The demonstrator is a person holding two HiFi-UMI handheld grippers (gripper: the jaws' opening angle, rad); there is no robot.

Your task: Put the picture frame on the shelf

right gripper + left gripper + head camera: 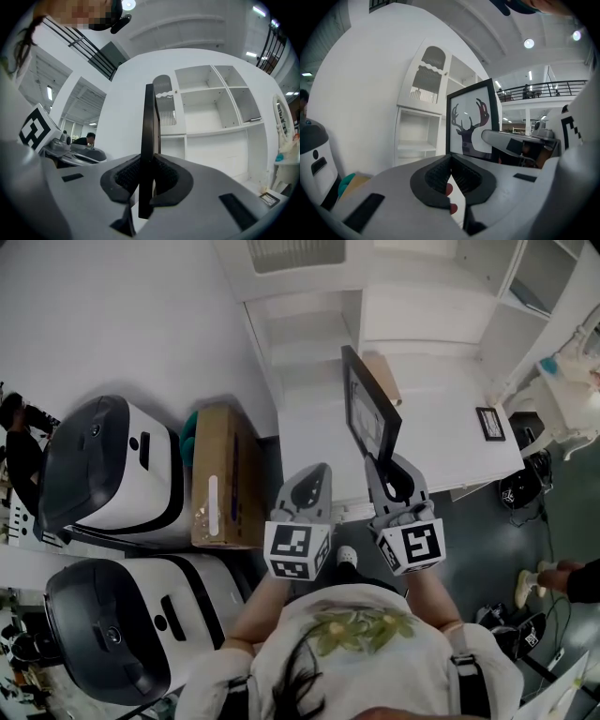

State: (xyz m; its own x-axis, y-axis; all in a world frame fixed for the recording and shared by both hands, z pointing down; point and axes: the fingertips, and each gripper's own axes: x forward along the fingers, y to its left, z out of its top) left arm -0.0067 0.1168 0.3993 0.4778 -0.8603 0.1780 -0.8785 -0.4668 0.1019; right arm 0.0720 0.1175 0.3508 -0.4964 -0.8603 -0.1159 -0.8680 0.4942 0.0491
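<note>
Picture frame (pixel 370 413) is standing upright and edge-on in your right gripper (pixel 392 479), whose jaws are clamping its lower edge. Your left gripper (pixel 314 486) is hovering just beside it on the left, jaws together and empty. Beyond the frame, the white shelf (pixel 309 343) is waiting ahead, slightly left.

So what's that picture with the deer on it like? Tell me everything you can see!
The picture frame has a thin black border around a white picture of a dark deer head with big antlers. It stands upright, held up in the air, facing sideways, with the white shelf unit ahead of it. Only the right gripper touches it, its jaws clamped on the frame near the bottom edge.
</note>
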